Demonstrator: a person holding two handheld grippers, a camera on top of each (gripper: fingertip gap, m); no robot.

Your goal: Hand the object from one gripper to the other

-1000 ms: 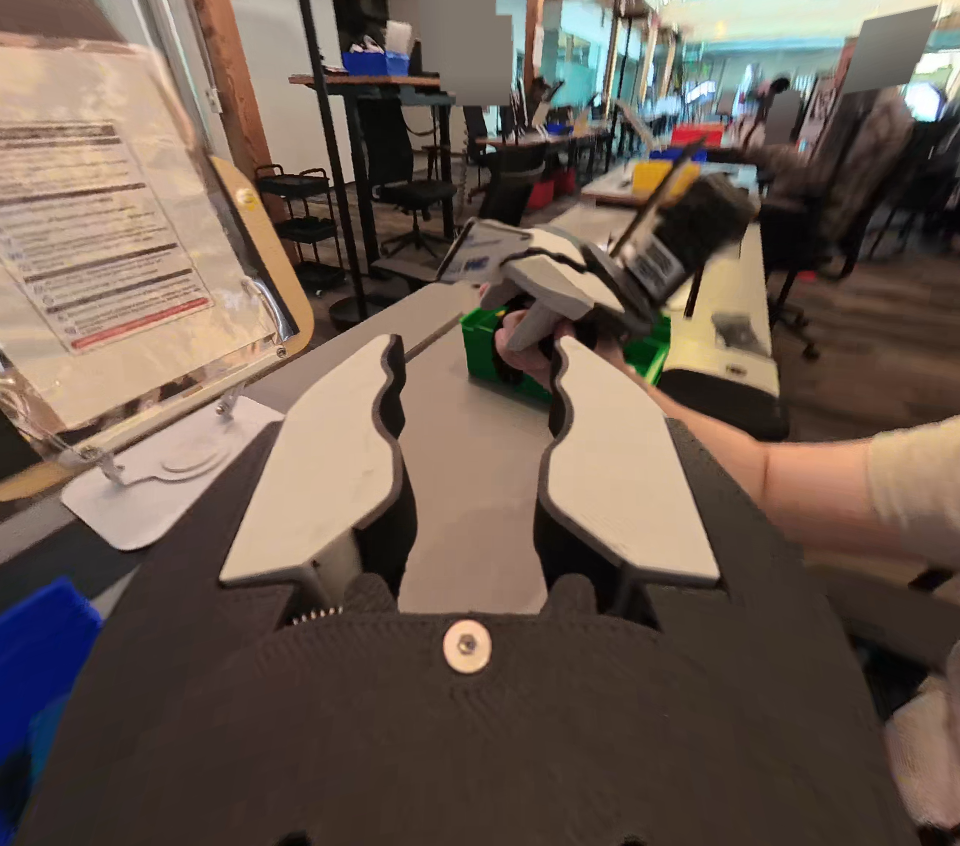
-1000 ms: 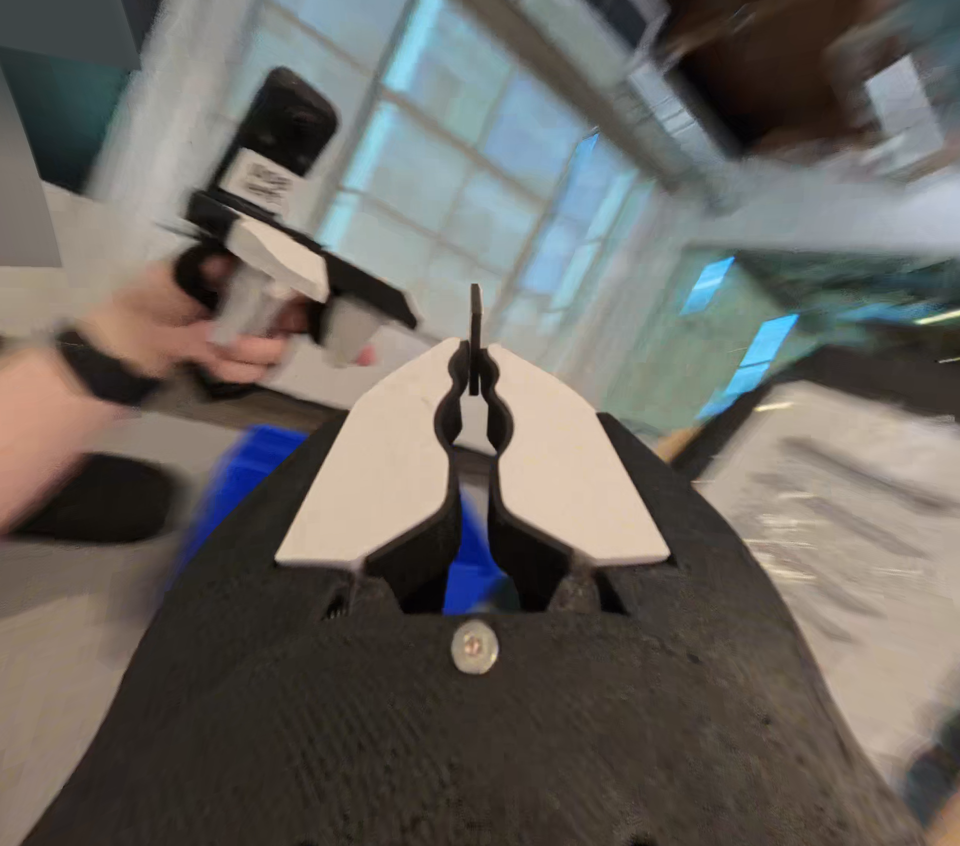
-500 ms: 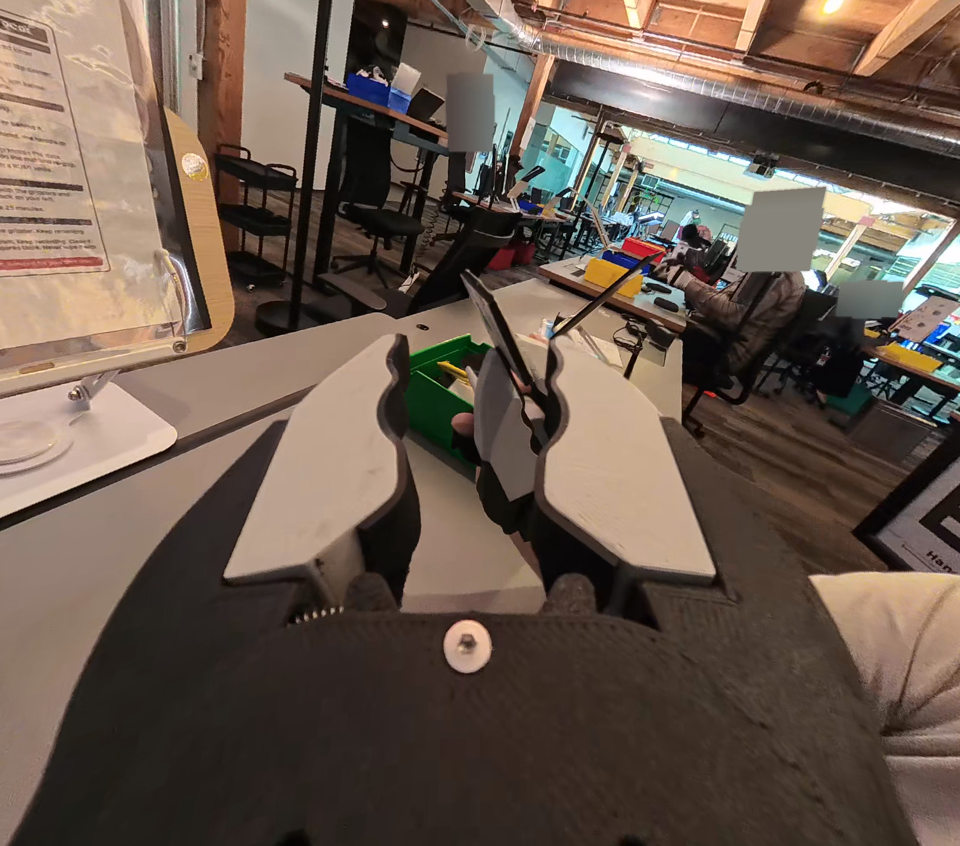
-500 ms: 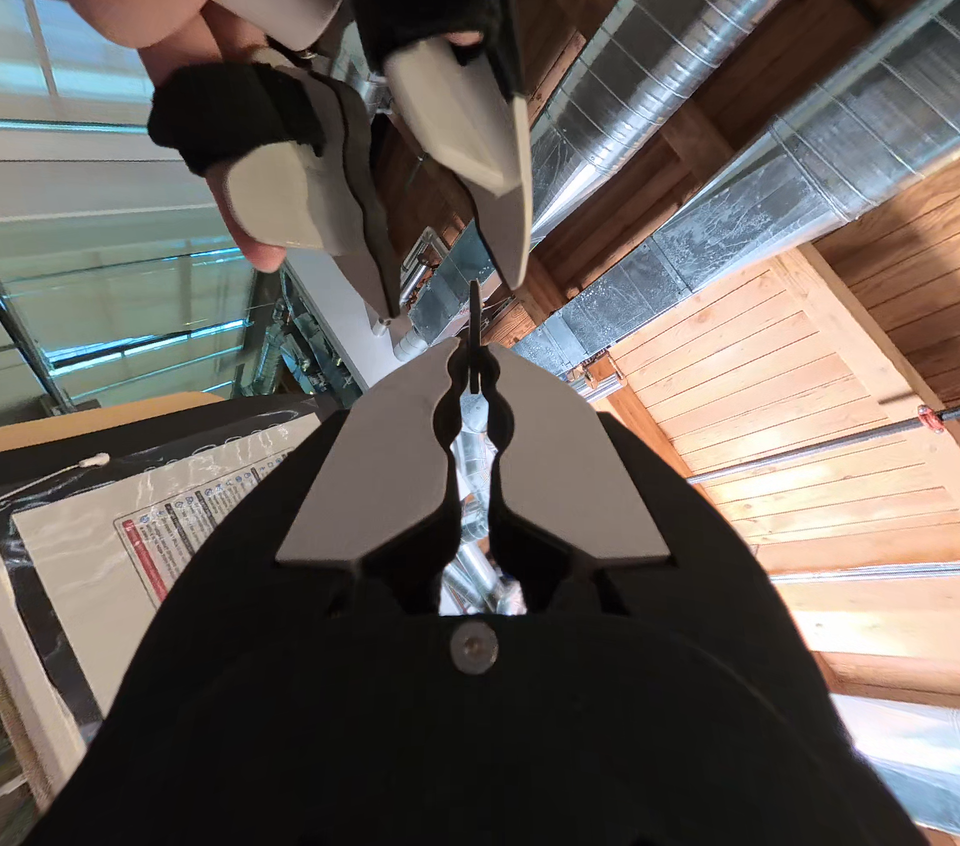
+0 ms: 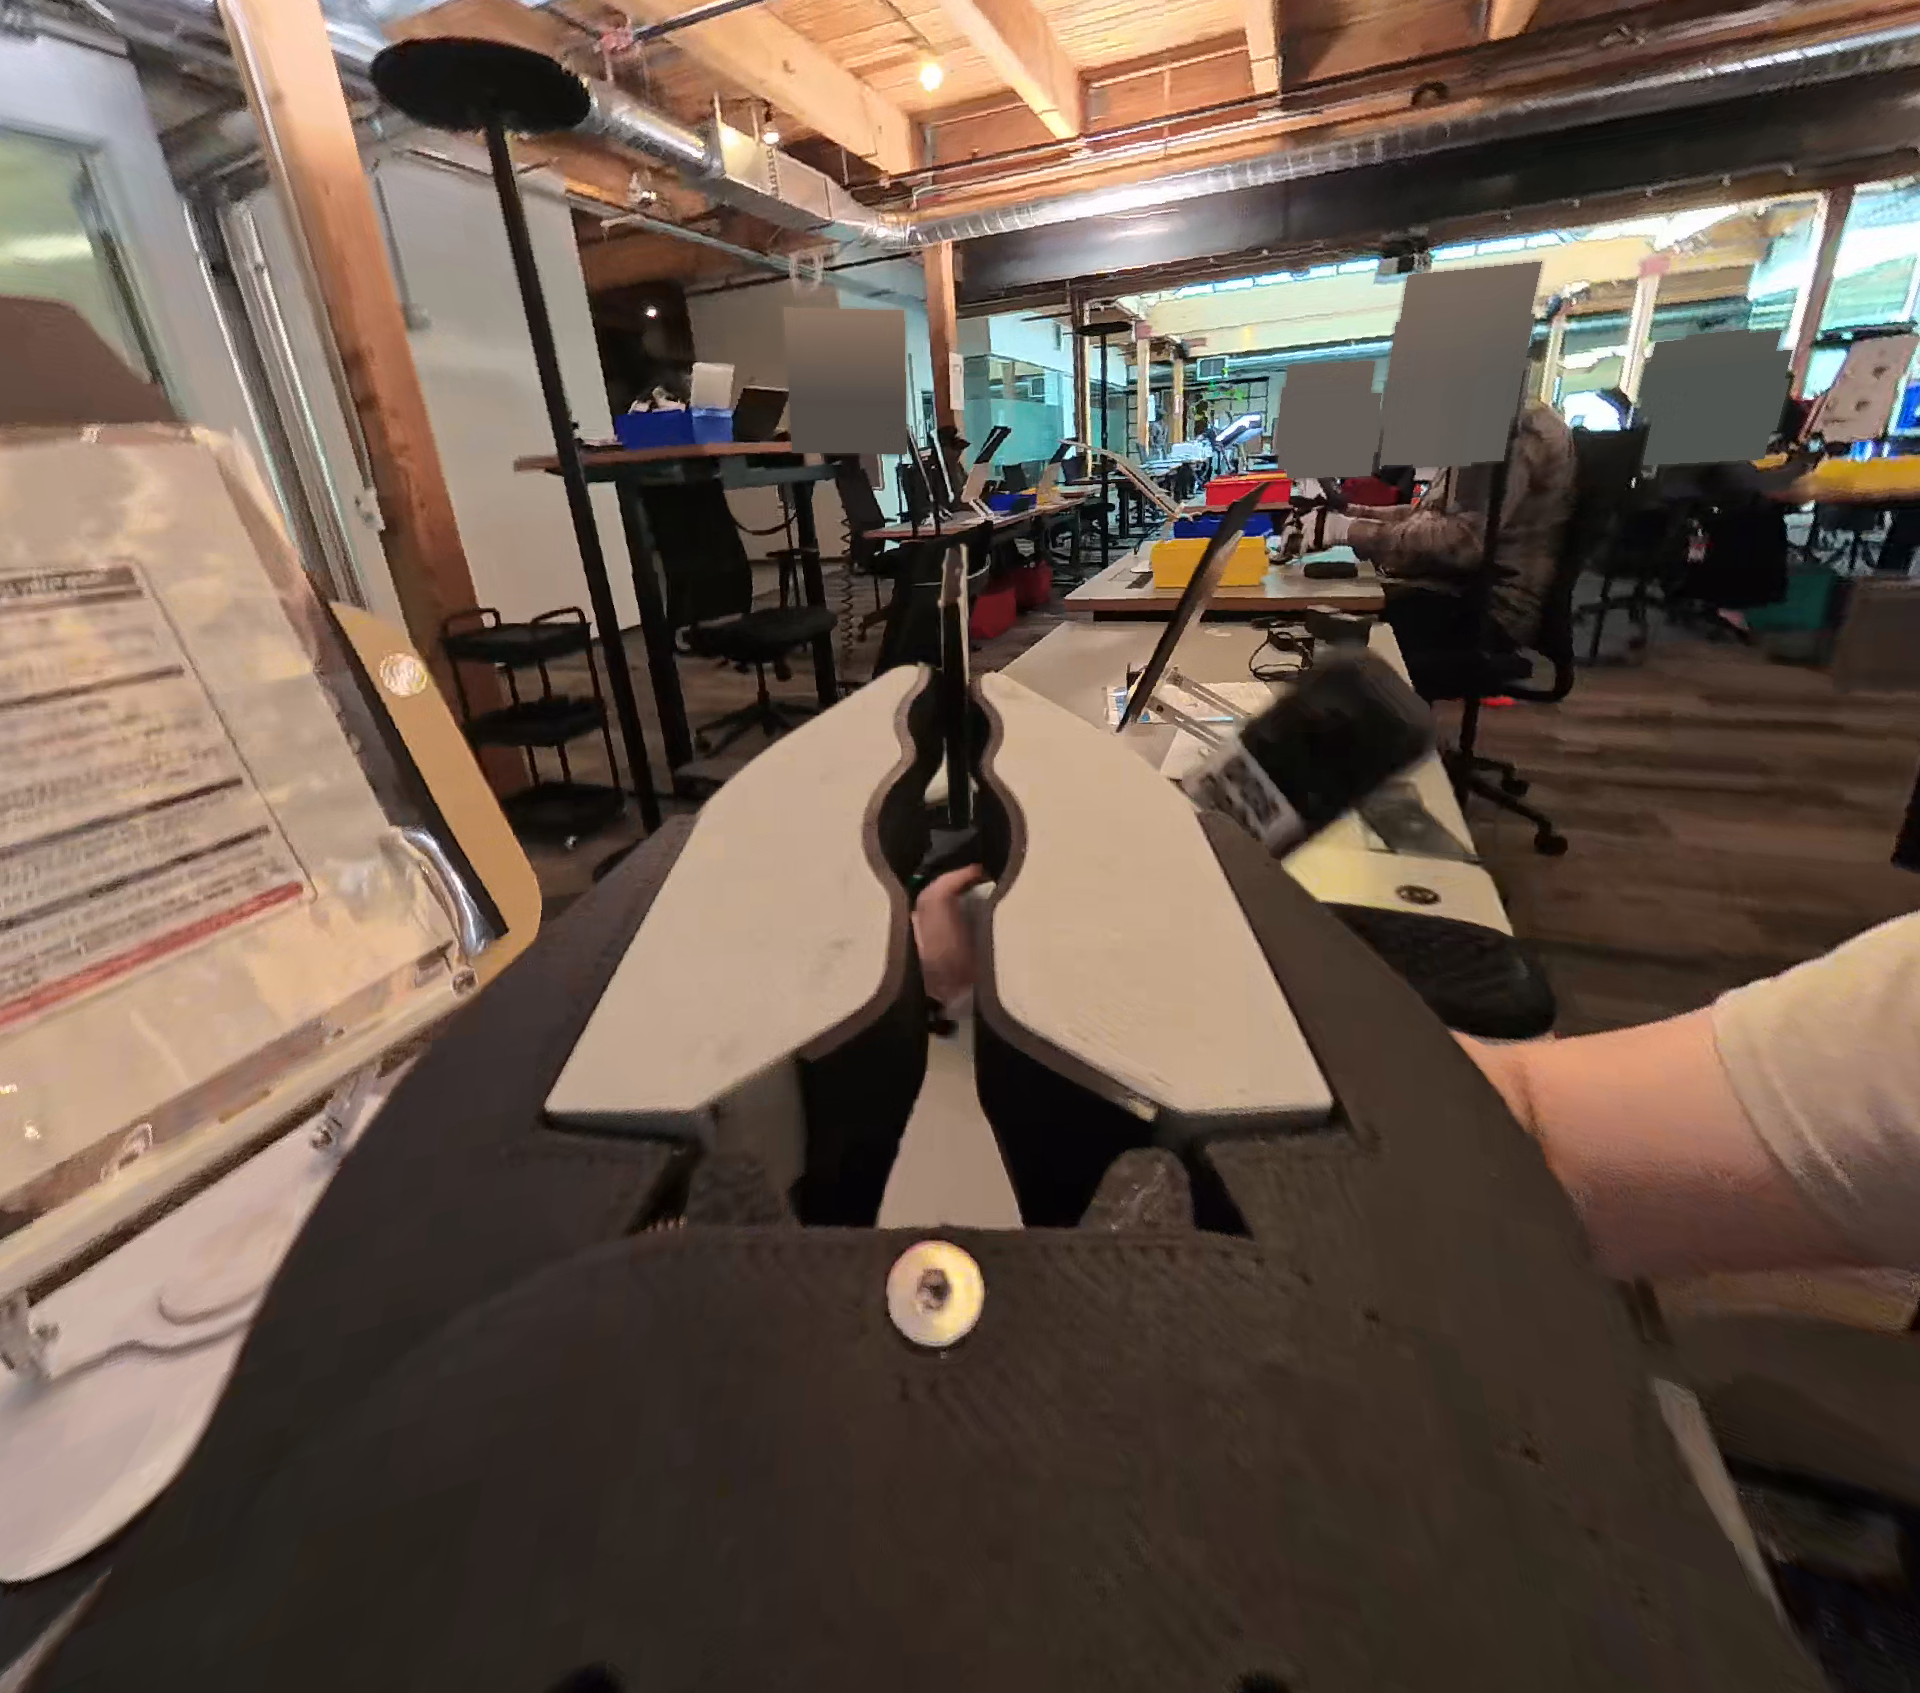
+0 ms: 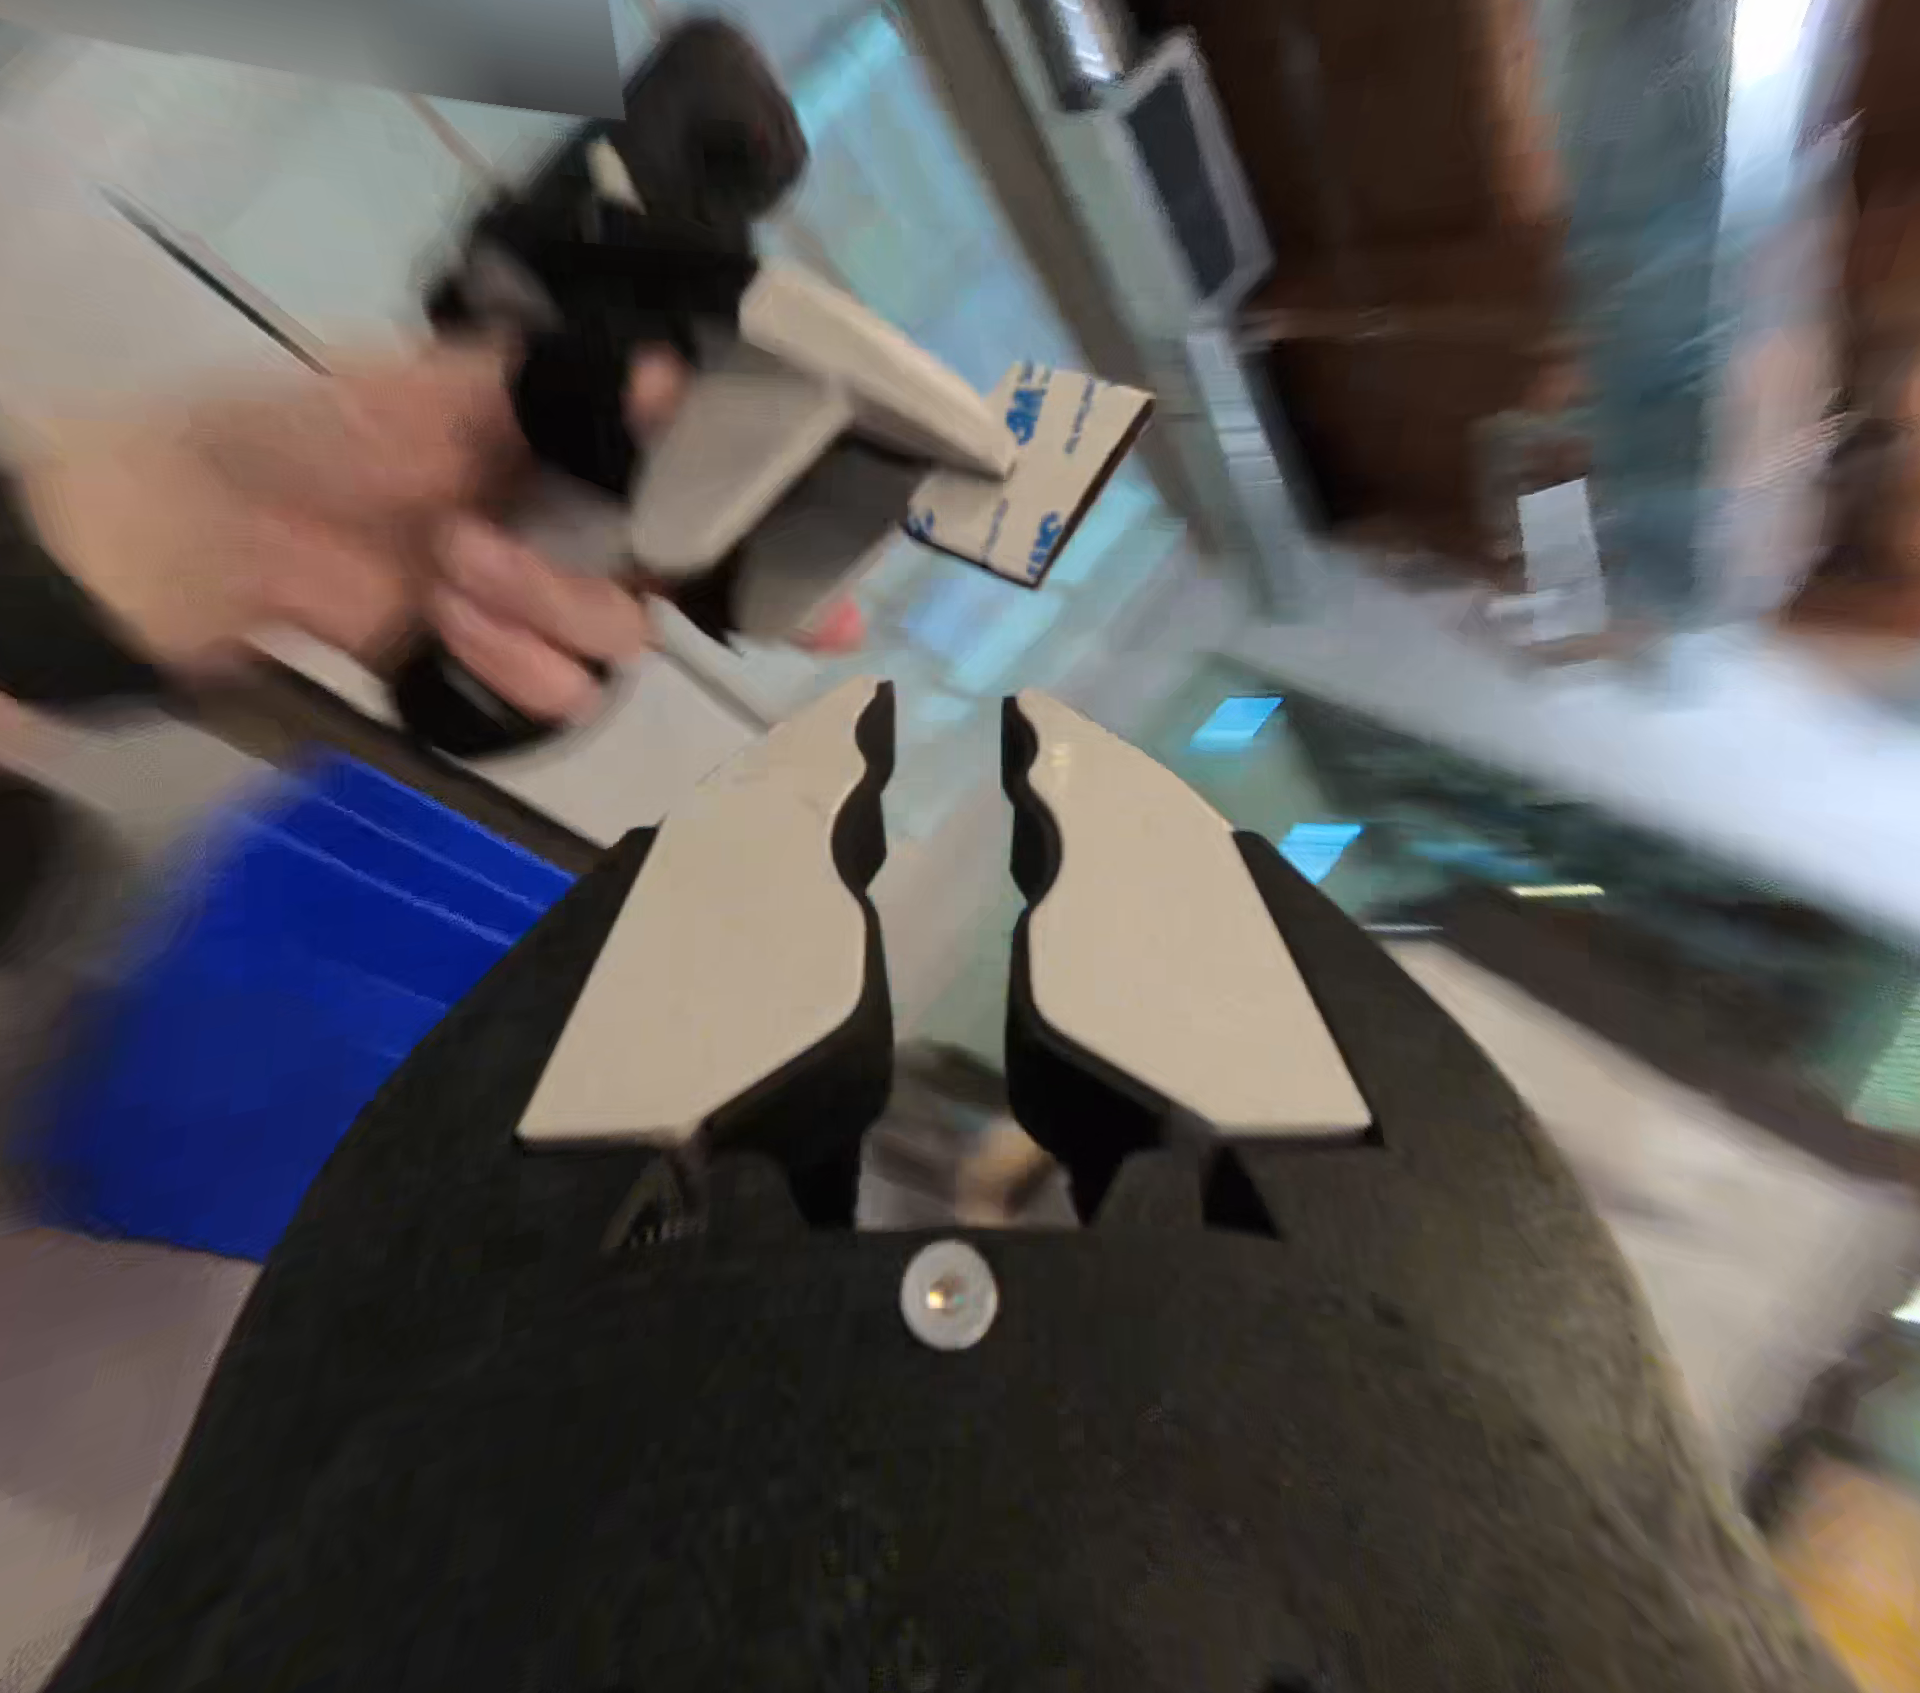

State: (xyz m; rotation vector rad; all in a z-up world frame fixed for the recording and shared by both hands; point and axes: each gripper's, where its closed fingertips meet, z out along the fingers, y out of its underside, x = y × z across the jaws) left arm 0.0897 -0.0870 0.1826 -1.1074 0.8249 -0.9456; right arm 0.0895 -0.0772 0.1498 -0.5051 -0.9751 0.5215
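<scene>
The object is a thin square pad (image 6: 1029, 480) with a white face, blue print and a dark edge. My left gripper (image 5: 951, 687) is shut on it. In the left wrist view the pad (image 5: 954, 625) shows edge-on as a thin dark strip sticking up past the fingertips. In the blurred right wrist view the left gripper (image 6: 977, 469) is at the upper left, held by a hand, with the pad at its tip. My right gripper (image 6: 943, 698) is open and empty, below and apart from the pad. The right gripper's black camera housing (image 5: 1320, 760) shows to the right, behind the left fingers.
A clipboard stand with a laminated sheet (image 5: 156, 812) stands close on the left on the grey table (image 5: 945, 1155). A blue bin (image 6: 260, 999) sits low on the left in the right wrist view. A forearm (image 5: 1662, 1144) reaches in from the right. A black lamp pole (image 5: 561, 448) stands behind.
The pad went from the right gripper to the left. The left gripper closed on it; the right gripper opened, let go and drew back and down.
</scene>
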